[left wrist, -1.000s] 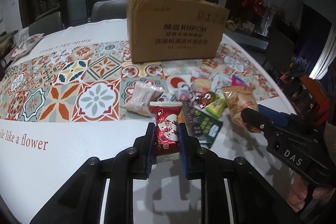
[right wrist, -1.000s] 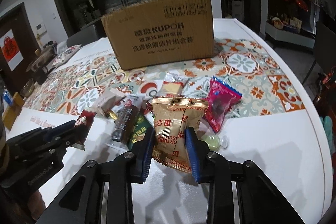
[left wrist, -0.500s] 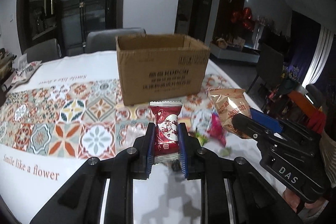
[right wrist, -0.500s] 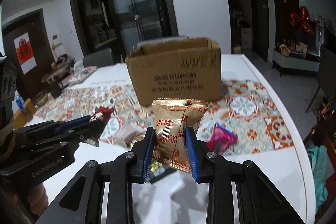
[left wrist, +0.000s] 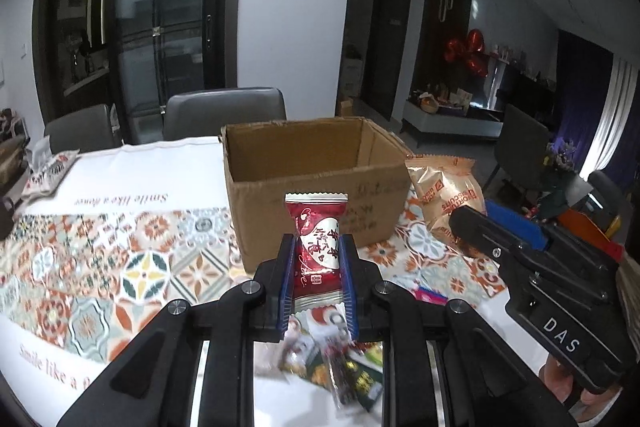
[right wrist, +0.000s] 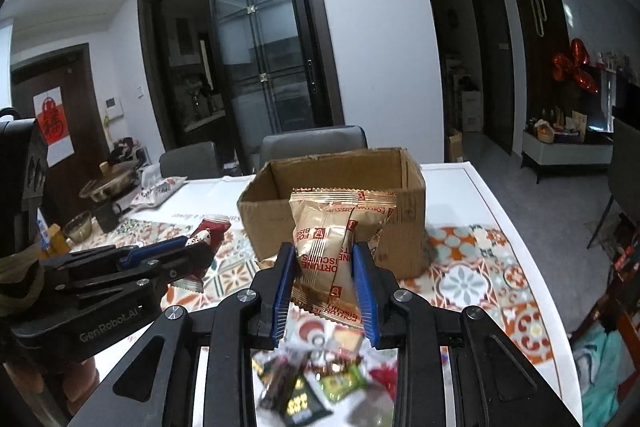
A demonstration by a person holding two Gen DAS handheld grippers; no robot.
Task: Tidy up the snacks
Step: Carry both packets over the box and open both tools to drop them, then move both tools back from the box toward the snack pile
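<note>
Beyond the tongs, two grey chairs (left wrist: 226, 111) stand behind the tiled table (left wrist: 100, 267); red balloons (left wrist: 466, 51) far right, glass doors (right wrist: 260, 63) straight back.

A white table (left wrist: 132, 167) carries a cloth printed with coloured tiles (left wrist: 100, 267) and the words "Smile like a flower". An open cardboard box (left wrist: 316, 183) stands upright on the tiled band, near the middle. A blurred heap of small snack packets (left wrist: 340, 367) lies on the near white part, in front of the box. A white pouch (left wrist: 48, 171) rests at the far left edge.
</note>
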